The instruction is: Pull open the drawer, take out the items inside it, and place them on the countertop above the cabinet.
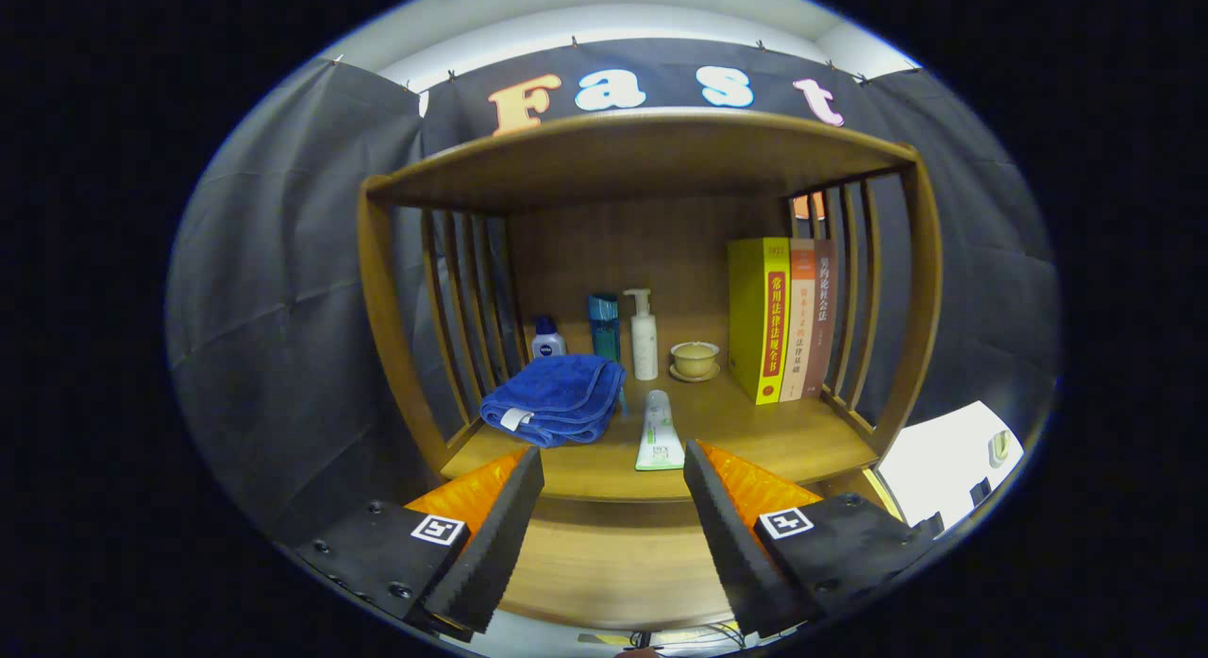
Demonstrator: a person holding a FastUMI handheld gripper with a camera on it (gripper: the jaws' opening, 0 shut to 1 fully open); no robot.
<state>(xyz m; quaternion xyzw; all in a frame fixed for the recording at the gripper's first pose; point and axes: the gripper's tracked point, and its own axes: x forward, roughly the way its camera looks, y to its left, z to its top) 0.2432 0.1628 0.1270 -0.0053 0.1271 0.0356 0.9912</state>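
Before the countertop [755, 441] — gripper [612, 464] fingers wide apart, empty — tube [660, 433] just ahead.

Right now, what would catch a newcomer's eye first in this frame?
Probably the folded blue towel at the countertop's front left, and the yellow book standing with two others at the right. A white tube lies just ahead of the open gripper, whose fingers hold nothing; bottles and a small lidded bowl stand further back.
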